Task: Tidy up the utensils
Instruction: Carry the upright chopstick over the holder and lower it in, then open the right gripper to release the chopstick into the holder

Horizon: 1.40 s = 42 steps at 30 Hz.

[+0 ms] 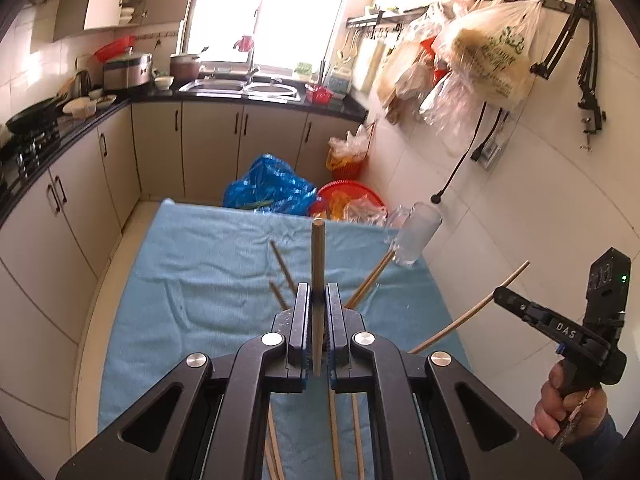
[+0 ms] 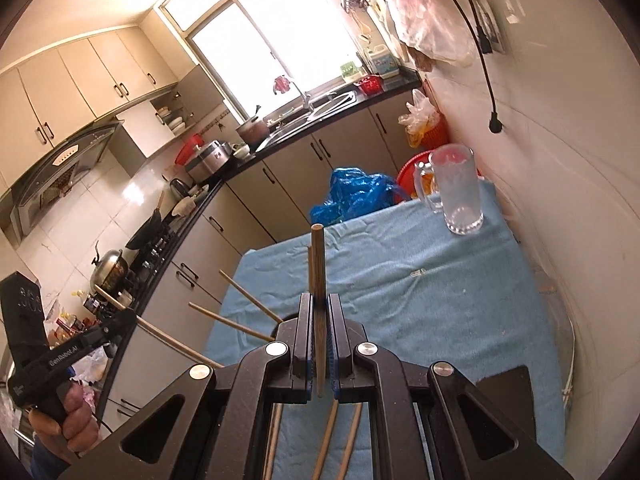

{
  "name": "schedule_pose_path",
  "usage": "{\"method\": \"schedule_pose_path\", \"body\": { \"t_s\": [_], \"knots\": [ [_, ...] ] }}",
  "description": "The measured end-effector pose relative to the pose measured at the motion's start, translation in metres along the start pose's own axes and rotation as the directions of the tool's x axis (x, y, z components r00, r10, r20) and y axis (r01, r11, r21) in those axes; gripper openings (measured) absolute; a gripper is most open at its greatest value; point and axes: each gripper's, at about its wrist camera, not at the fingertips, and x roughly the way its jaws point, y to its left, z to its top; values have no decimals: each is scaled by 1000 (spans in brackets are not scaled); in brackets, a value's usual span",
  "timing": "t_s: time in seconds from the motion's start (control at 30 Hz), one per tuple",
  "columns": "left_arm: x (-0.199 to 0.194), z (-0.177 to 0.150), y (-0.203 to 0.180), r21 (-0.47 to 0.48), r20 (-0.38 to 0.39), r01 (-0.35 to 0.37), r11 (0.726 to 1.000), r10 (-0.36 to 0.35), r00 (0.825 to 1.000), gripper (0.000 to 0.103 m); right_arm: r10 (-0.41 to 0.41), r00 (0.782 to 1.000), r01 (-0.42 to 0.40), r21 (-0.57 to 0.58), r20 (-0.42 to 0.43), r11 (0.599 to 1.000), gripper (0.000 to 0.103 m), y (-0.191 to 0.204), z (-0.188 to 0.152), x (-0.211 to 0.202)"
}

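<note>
A small counter draped with a wrinkled light-blue towel (image 1: 208,264) is seen in a narrow kitchen, with a clear glass mug (image 2: 456,196) standing upright at its far right corner, close to the white tiled wall. Behind the far edge of the counter, a crumpled blue plastic bag (image 1: 268,188) and a red plastic basket (image 1: 352,192) are seen lower down; whether they rest on the floor cannot be told. Filled plastic bags (image 1: 480,52) are hung from wall hooks above the mug. Several loose wooden chopsticks (image 1: 282,262) are scattered on the towel, thin, round and tan, some partly hidden beneath the gripper bodies. The left gripper (image 1: 319,300) is clenched on one brown chopstick (image 1: 318,264), which is held between the blue-lined pads and projects forward above the towel. The right gripper (image 2: 319,308) is likewise clenched on a darker brown chopstick (image 2: 318,264), gripped near its lower part and pointed towards the far edge of the counter. In the left wrist view the right hand (image 1: 560,404) is seen wrapped around its black handle, and in the right wrist view the left hand (image 2: 70,420) is seen doing the same.
</note>
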Motion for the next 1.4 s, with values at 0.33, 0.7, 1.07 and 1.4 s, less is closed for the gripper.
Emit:
{"method": "schedule_pose_path", "body": {
  "t_s": [0.33,0.7,1.07,1.4],
  "knots": [
    [14,32,-3,-1,28,4,1000,-4,1000,6,34,999,-33,-15,41,999,7,23,29,13],
    [69,22,7,-21,-75,-8,1000,7,997,6,-1,1000,2,14,-30,1000,7,23,31,68],
    [103,6,19,-28,-147,-33,999,28,989,6,-29,991,35,46,-130,998,7,8,8,115],
    [80,14,21,-45,-79,-41,998,38,996,33,-32,995,34,16,-91,999,30,13,12,101]
  ]
}}
